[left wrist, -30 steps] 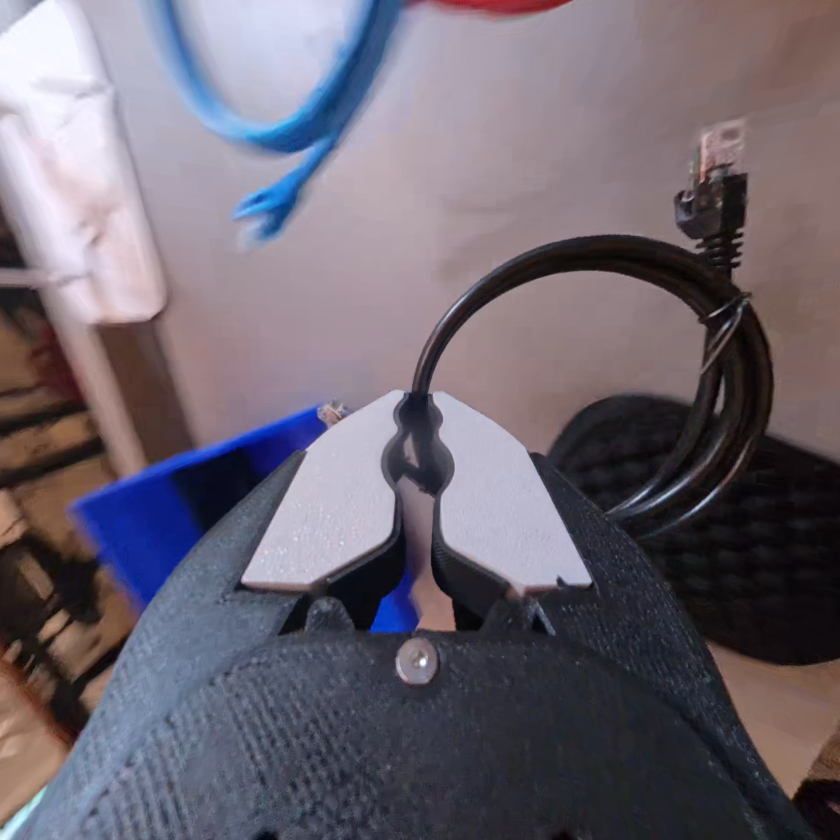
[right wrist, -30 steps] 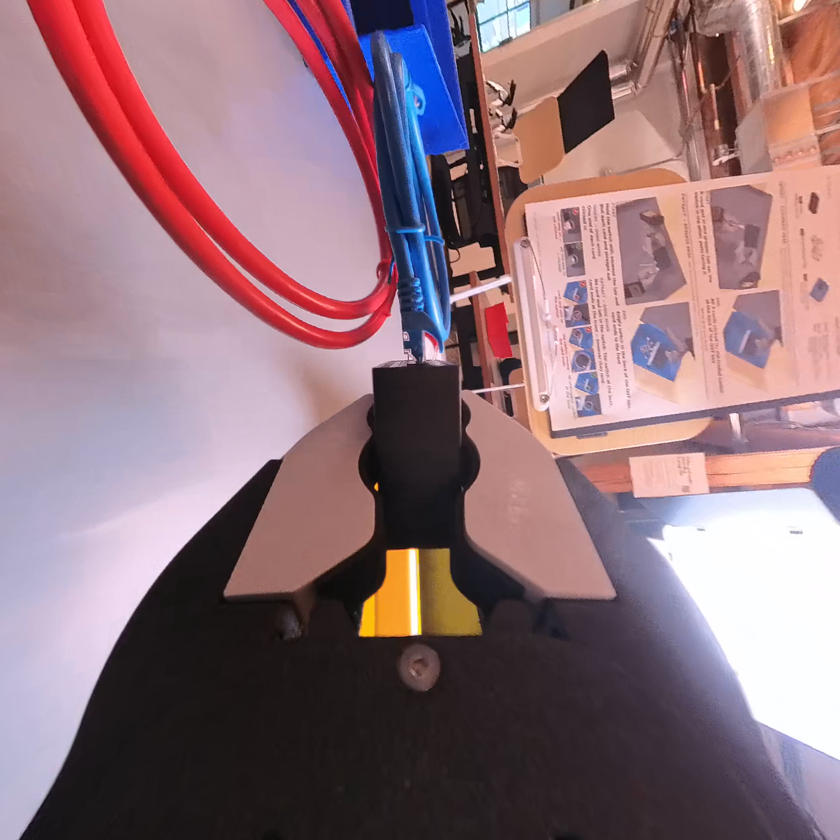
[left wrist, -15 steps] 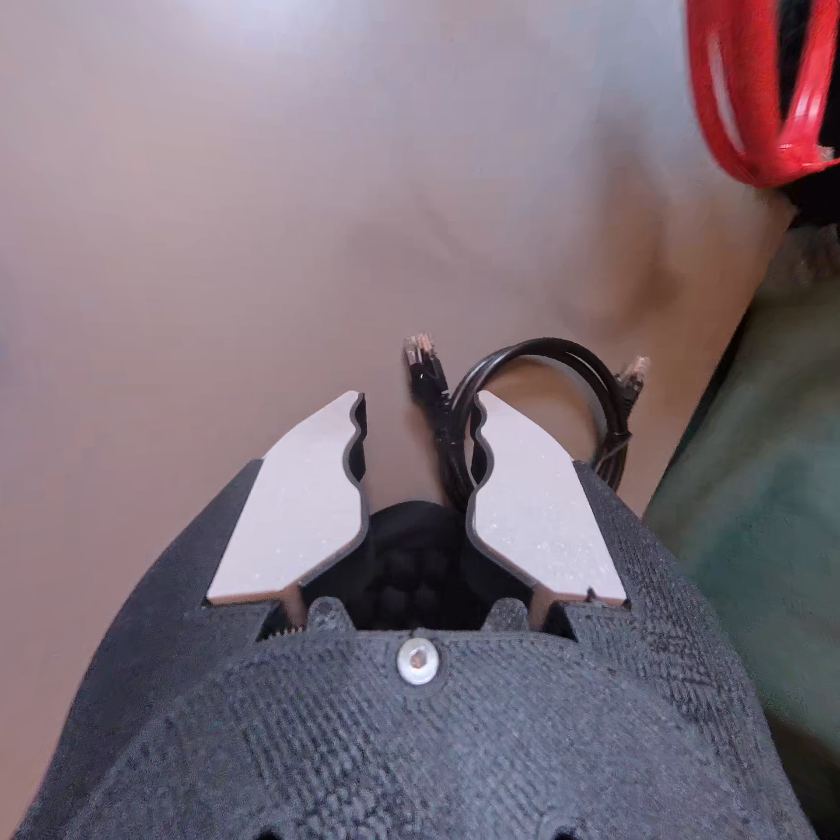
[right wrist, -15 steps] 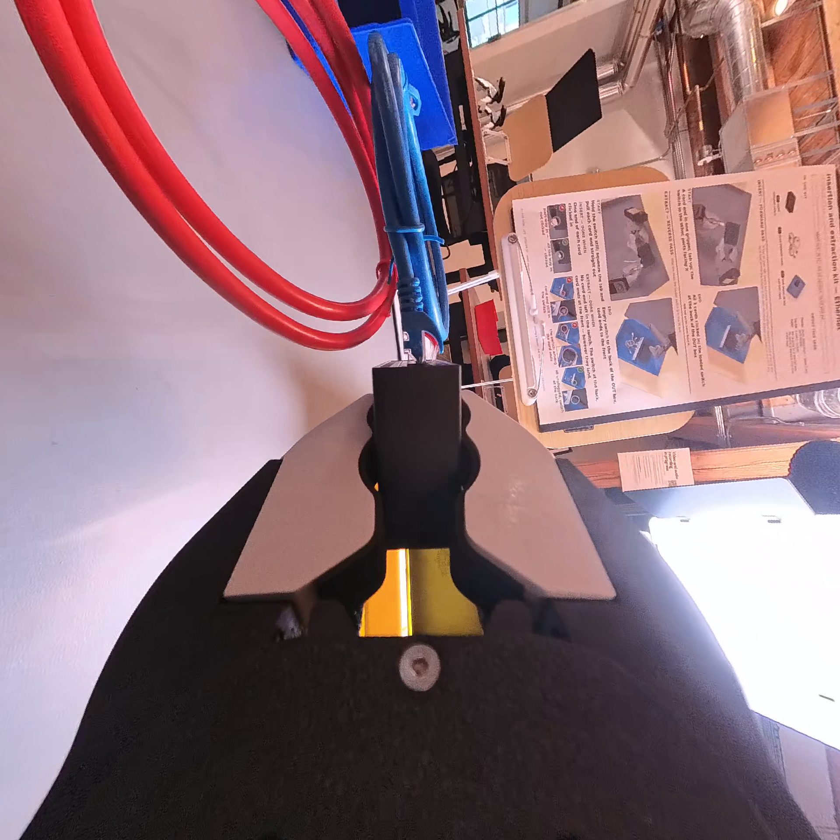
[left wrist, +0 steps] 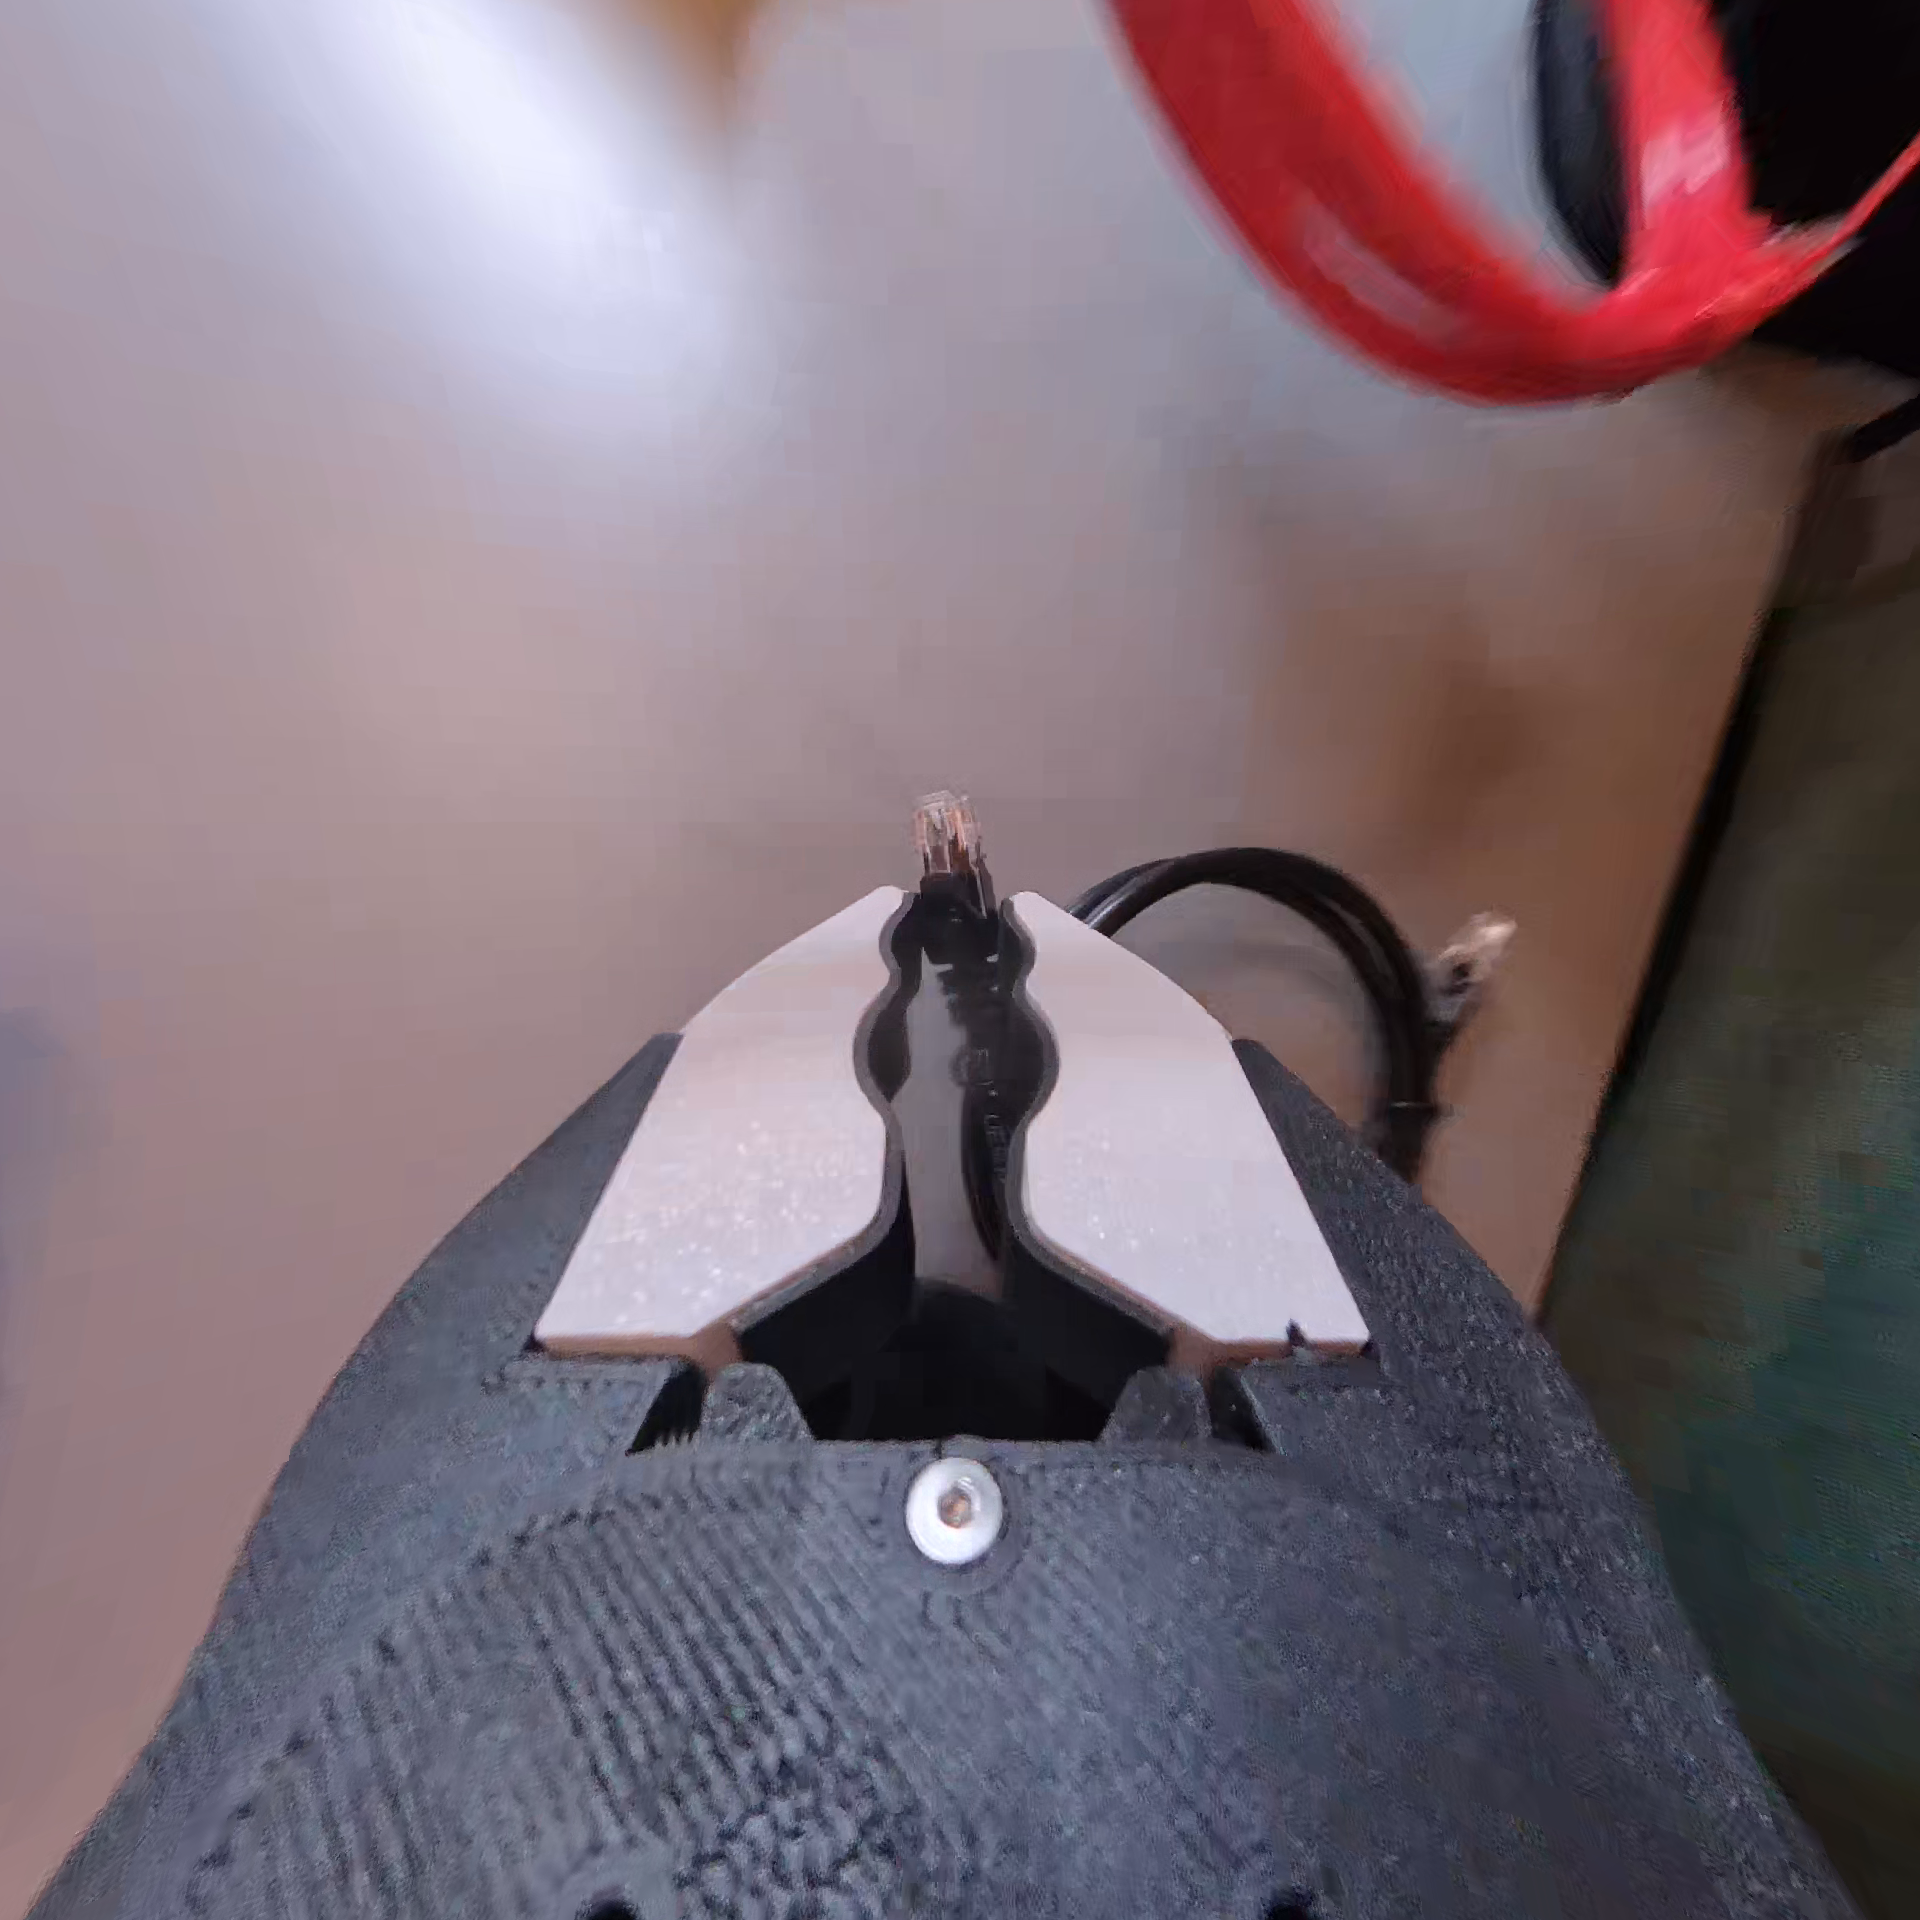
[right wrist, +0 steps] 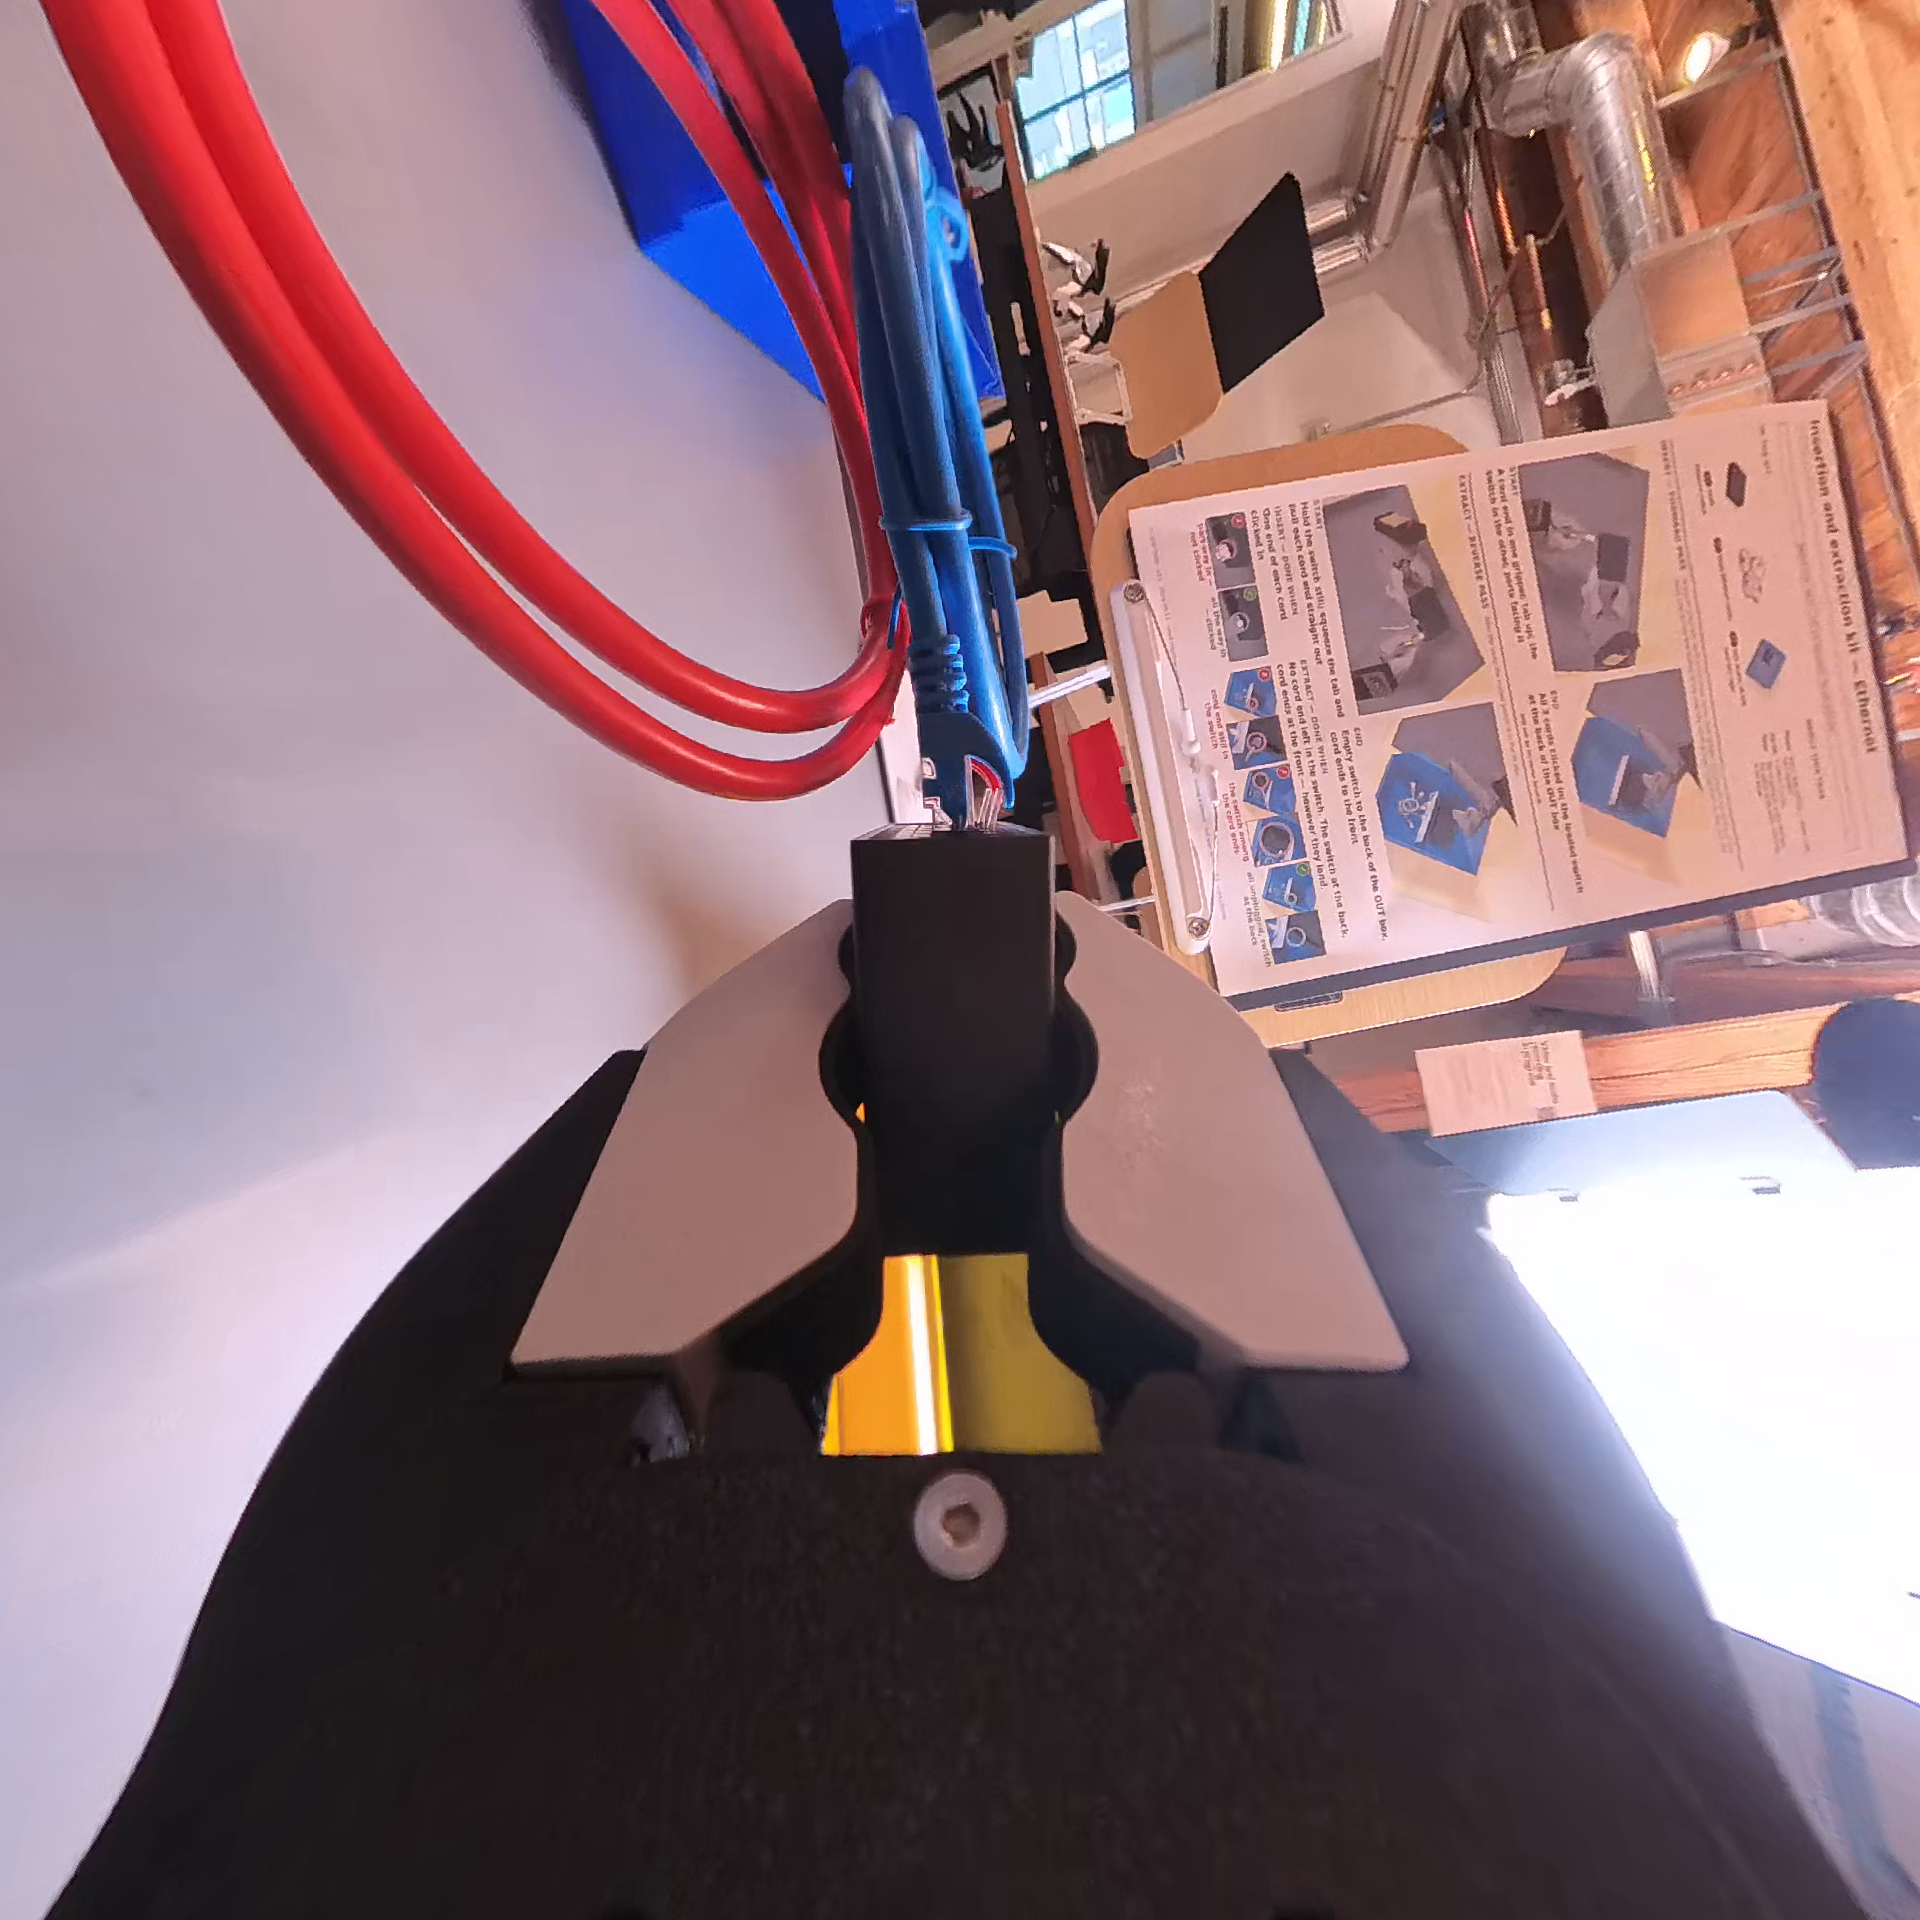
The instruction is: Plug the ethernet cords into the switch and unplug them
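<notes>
Left wrist view: my left gripper [left wrist: 951,914] is clamped on the black ethernet cord [left wrist: 1340,935] just behind its clear plug [left wrist: 943,836], which pokes out past the fingertips over the tabletop [left wrist: 468,623] — coil loops off to the right, blurred red cord [left wrist: 1455,291] at top right. Right wrist view: my right gripper [right wrist: 951,935] is closed around the black switch [right wrist: 951,997] — blue cord [right wrist: 935,540] and red one plugged into its far face, clipboard with instruction sheet [right wrist: 1507,707] behind.
</notes>
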Demonstrator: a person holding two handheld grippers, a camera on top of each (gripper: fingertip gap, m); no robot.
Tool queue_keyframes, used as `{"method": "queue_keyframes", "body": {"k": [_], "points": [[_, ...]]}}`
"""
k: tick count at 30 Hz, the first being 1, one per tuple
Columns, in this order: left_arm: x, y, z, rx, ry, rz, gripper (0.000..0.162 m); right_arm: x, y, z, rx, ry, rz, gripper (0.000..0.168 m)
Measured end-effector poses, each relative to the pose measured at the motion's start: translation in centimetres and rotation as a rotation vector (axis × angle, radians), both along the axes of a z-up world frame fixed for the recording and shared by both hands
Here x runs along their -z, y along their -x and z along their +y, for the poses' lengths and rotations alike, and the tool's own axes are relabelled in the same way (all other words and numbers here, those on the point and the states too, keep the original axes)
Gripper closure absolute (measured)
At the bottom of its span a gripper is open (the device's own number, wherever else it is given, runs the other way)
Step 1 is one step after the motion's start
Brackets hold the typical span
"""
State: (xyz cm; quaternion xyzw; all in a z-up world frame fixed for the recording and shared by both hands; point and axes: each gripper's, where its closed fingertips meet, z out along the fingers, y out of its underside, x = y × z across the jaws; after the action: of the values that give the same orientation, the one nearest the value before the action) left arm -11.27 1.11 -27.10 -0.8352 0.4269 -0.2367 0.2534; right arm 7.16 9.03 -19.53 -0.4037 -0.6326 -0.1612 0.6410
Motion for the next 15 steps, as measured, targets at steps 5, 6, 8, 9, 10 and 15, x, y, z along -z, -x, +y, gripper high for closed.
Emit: {"method": "queue_keyframes", "body": {"k": [5, 6, 8, 9, 10, 15], "points": [[-10.7, -1.5, -0.8, 0.113, -0.18, -0.11, 0.15, 0.7, 1.2, 0.0, -0.018, 0.028, -0.016, 0.139], [-11.2, -2.7, -1.3, 0.162, -0.176, -0.095, 0.15, 1.0, 1.6, 0.0, -0.024, 0.031, -0.026, 0.138], [-10.6, -5.4, -2.1, 0.252, -0.121, -0.045, 0.15, 1.5, 2.8, -0.4, -0.049, 0.036, -0.05, 0.138], [-9.8, -6.5, -2.3, 0.286, -0.089, -0.011, 0.15, 1.9, 3.4, -0.6, -0.06, 0.033, -0.069, 0.139], [-9.2, -7.6, -2.2, 0.314, -0.07, 0.011, 0.15, 2.2, 3.9, -1.0, -0.07, 0.022, -0.09, 0.138], [-5.5, -10.3, -0.2, 0.323, -0.026, 0.105, 0.15, 3.1, 5.4, -2.3, -0.107, 0.021, -0.114, 0.138]]}}
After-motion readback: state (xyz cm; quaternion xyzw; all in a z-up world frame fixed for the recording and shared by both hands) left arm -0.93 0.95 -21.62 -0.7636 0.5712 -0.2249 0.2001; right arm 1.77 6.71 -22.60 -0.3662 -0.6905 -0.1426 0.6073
